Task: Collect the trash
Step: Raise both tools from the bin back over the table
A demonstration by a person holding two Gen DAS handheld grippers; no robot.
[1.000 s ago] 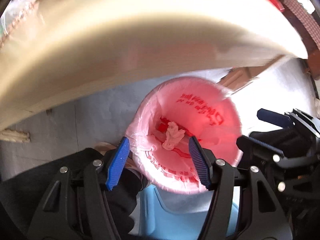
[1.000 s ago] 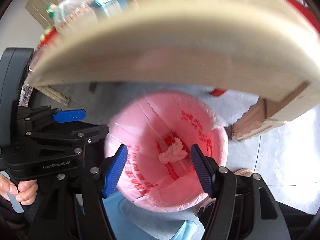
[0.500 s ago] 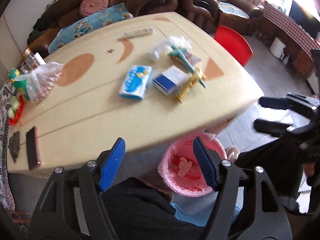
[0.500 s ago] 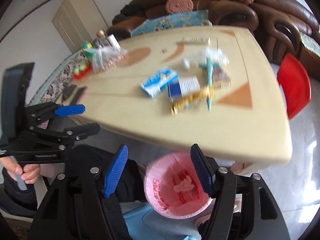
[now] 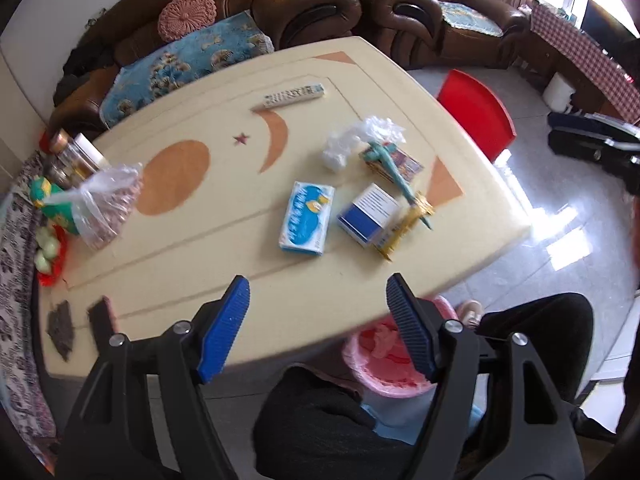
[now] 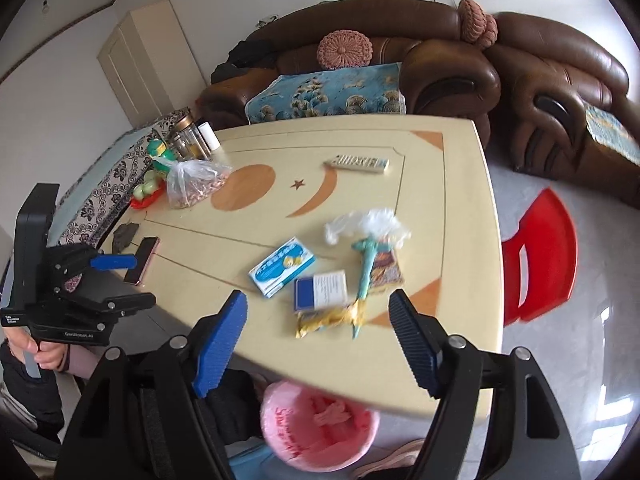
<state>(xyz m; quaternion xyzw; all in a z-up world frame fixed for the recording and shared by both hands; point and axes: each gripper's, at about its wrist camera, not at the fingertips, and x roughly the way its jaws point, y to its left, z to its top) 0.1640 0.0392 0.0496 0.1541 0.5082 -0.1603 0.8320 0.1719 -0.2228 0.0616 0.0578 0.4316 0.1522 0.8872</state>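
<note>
Pink-lined trash bin [image 6: 316, 432] sits below the table [image 6: 452, 208] edge at 6 o'clock (crumpled paper inside). Left gripper [image 5: 318, 326] jaws spread, empty. Right gripper [image 6: 316, 342] jaws opening, nothing between; wrappers [image 6: 328, 316] at 12 o'clock

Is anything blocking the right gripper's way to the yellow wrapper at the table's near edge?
Nothing visible does. The right gripper, jaws opening and empty, hangs above the yellow wrapper; only a teal pen's tip rests across it.
</note>
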